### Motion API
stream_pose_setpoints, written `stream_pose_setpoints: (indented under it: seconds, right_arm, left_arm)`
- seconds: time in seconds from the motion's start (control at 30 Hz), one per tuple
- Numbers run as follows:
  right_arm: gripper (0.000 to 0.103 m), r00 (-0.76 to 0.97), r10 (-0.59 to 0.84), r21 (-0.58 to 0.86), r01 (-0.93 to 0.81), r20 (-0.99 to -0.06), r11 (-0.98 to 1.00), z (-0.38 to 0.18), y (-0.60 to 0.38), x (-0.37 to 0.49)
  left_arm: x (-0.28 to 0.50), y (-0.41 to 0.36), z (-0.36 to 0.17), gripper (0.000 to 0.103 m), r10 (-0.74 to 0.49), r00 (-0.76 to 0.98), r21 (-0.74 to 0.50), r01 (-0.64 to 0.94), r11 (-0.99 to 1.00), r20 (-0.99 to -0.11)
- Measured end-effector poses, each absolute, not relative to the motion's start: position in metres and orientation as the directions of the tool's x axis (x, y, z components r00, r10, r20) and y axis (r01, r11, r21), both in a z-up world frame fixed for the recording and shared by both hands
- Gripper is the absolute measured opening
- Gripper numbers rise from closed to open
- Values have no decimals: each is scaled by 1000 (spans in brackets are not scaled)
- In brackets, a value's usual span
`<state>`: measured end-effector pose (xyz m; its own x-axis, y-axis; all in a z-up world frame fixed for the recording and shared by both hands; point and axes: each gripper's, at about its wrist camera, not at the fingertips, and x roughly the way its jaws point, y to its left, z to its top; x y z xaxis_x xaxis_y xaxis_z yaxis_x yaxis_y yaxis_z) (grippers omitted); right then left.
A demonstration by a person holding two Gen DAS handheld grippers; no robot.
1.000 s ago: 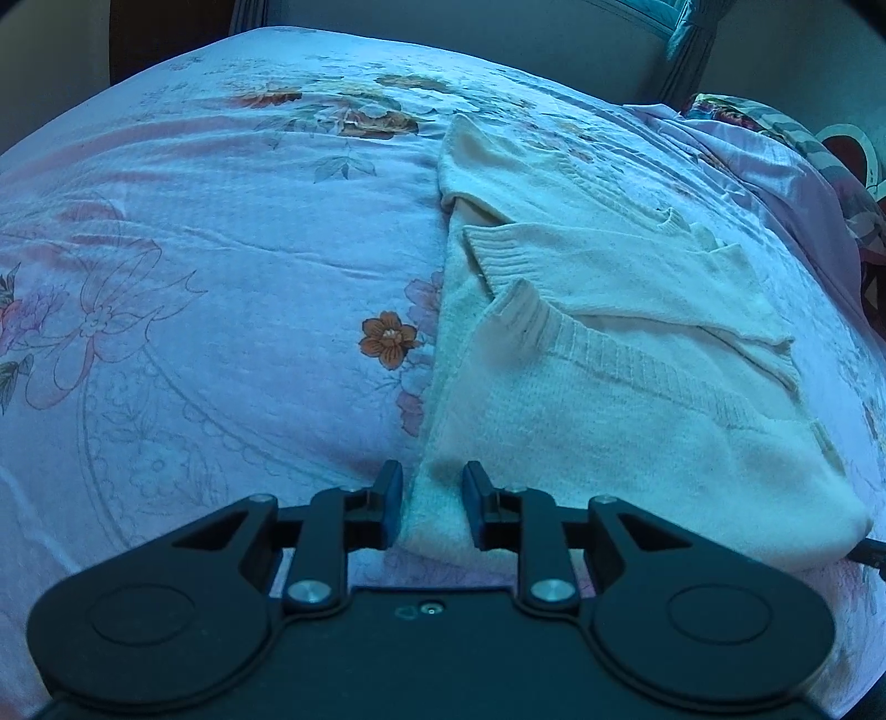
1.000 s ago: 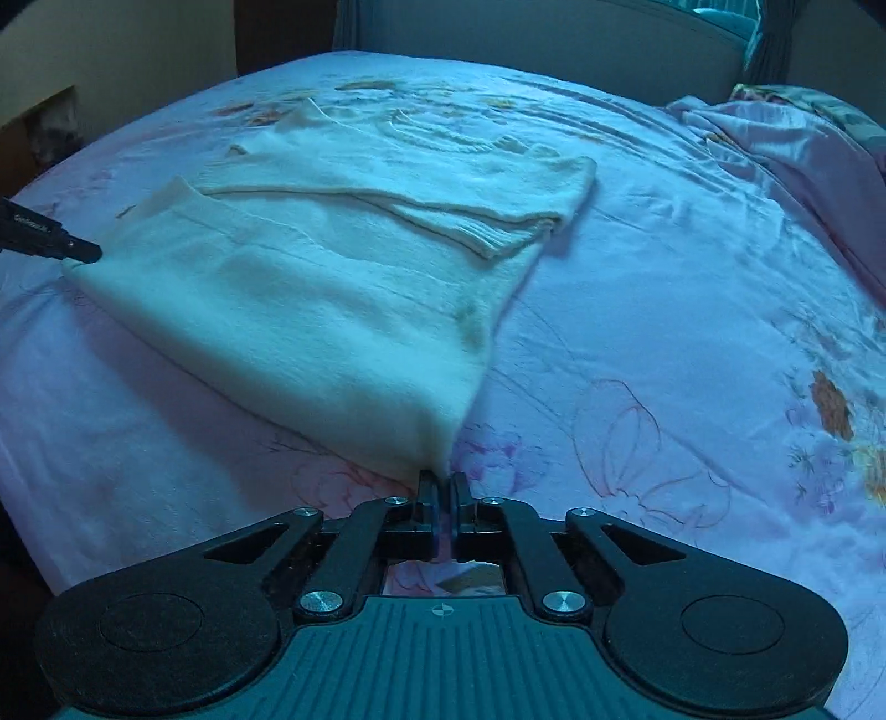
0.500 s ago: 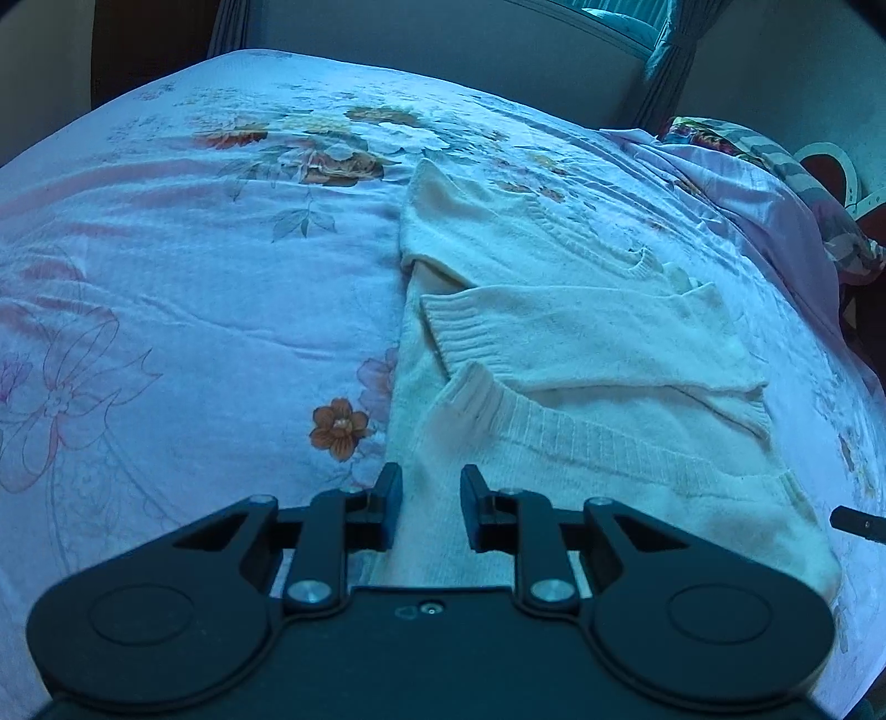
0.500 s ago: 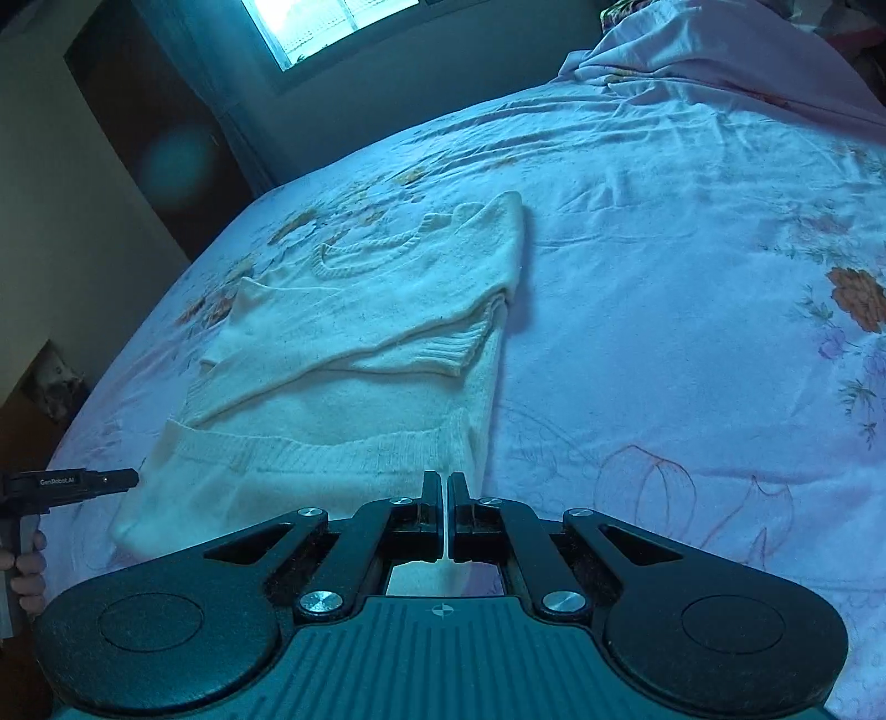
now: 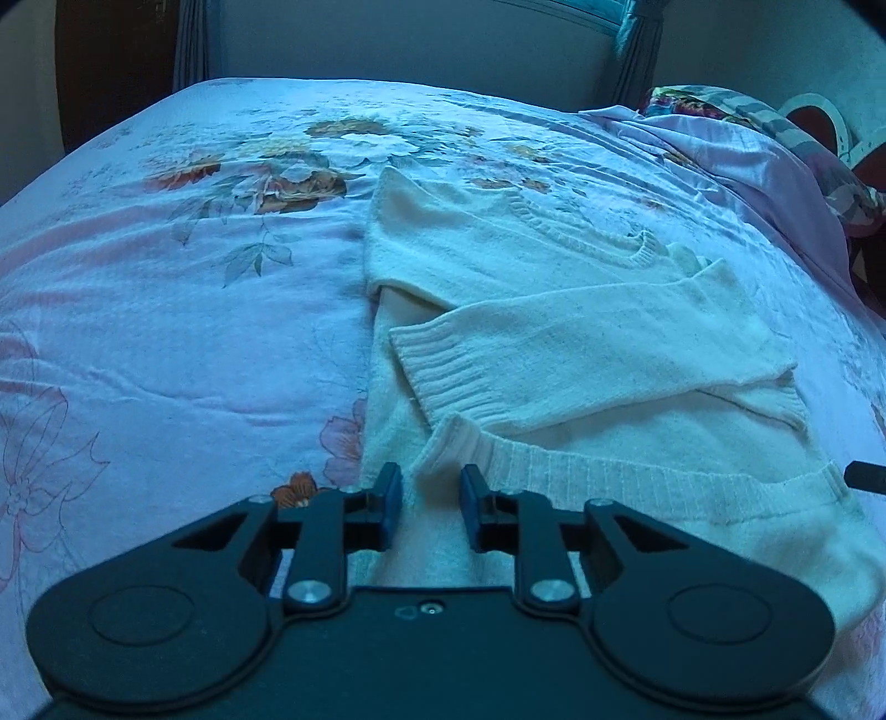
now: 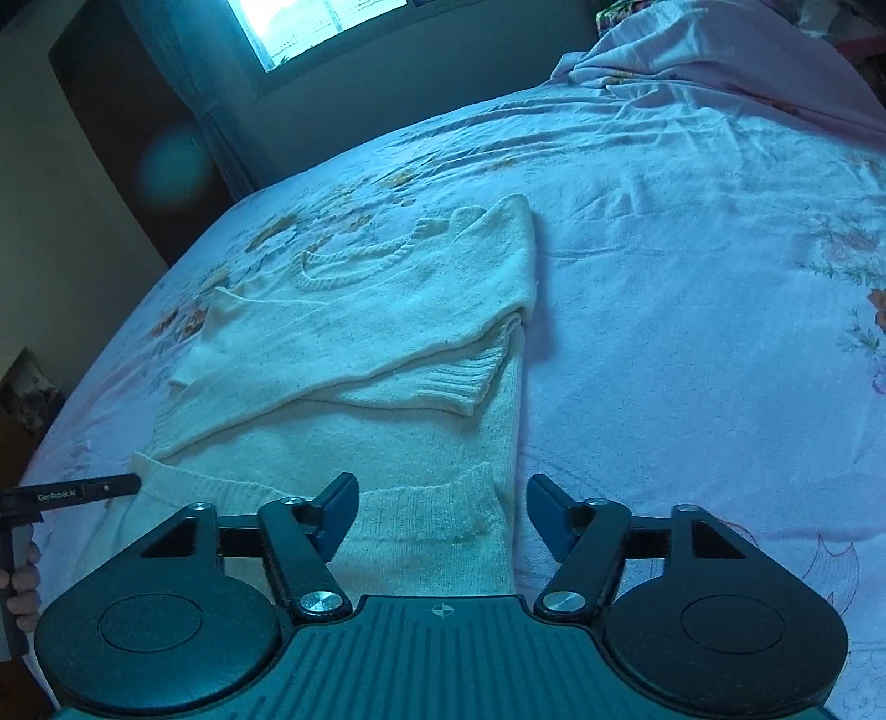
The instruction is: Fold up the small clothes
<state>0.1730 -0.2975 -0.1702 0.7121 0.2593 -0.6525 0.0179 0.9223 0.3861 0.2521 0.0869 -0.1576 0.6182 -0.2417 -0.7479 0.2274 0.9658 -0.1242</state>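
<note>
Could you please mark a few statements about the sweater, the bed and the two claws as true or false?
1. The right claw is open. True.
2. The cream sweater lies on a floral bedsheet. True.
3. The sweater's sleeves are spread out to the sides. False: both are folded across its body.
4. The left claw is clamped shut on the hem. False: its jaws stand apart around the hem corner.
5. A window shows beyond the bed. True.
</note>
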Motion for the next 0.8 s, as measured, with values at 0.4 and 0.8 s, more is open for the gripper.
stream_pose_setpoints:
  seconds: [0.4, 0.8]
  right_arm:
    - [24, 661, 332, 404, -47, -673, 914, -178, -289, 174]
    - [54, 664, 306, 368, -50, -682, 928, -182, -294, 174]
  left_arm:
    - [245, 78, -161, 9, -276, 588, -90, 326, 941, -761]
    - [246, 83, -165, 17, -288, 592, -109, 319, 942, -753]
